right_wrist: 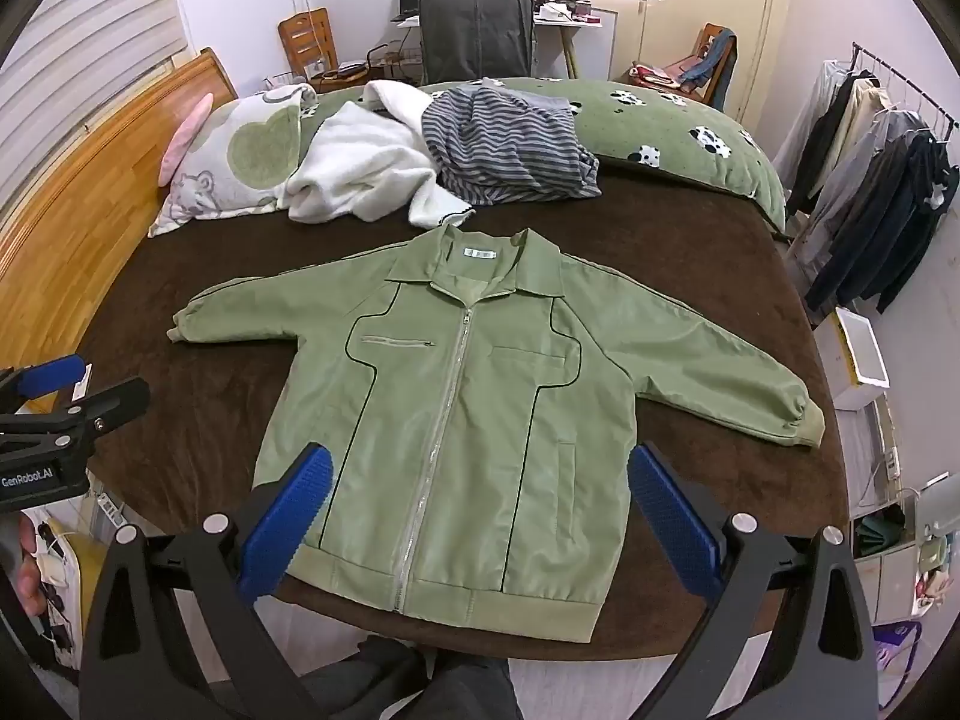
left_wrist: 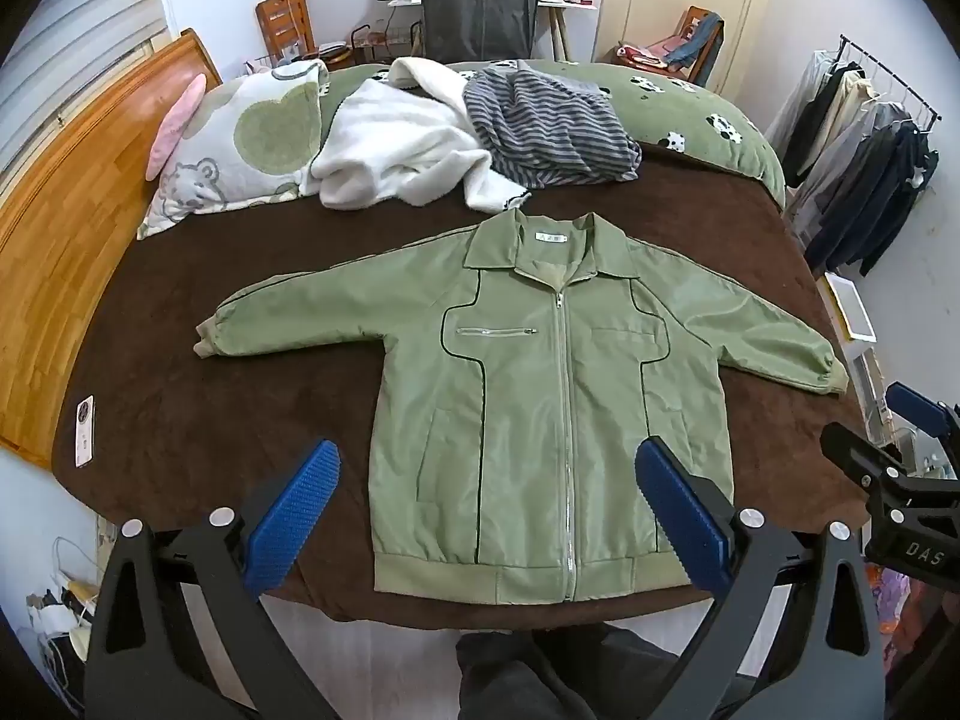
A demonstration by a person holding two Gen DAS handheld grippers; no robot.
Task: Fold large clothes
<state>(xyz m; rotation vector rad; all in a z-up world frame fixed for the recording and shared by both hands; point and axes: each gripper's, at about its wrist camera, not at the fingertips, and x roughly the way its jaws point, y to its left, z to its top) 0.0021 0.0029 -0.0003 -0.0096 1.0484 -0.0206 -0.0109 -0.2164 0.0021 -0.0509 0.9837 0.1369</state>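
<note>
Left gripper (left_wrist: 486, 474) hangs above the near edge of the bed, jaws spread wide, nothing between the blue pads (left_wrist: 288, 525). Right gripper (right_wrist: 480, 480) is in the same pose: jaws wide apart, pads (right_wrist: 675, 525) empty, clear of the fabric. Each gripper shows at the edge of the other's view, side by side.

Green jacket (left_wrist: 540, 396) lies flat, front up, on the brown bedspread (left_wrist: 210, 420), hem band along the near edge, collar pointing away. Zipper (right_wrist: 441, 438) closed nearly to the collar. Both sleeves spread outward and angled slightly down, cuffs resting on the bedspread. White label visible inside the collar. Dark piping runs down both front panels; small zip pocket on the panel that sits left in view.

A small white card-like item (left_wrist: 84, 429) sits on the bedspread near the left edge; can't tell what it is.

Beyond the collar: white fleece garment (left_wrist: 396, 150) crumpled, touching a striped grey garment (left_wrist: 546, 126) to its right. Patterned pillow (left_wrist: 240, 150) at the wooden headboard (left_wrist: 72, 228). Green panda-print duvet (left_wrist: 690, 114) bunched along the far side.

Far back: dark chair (left_wrist: 480, 12), desk with laptop under the window, clothes rack (left_wrist: 864, 144) at right with hanging garments.
</note>
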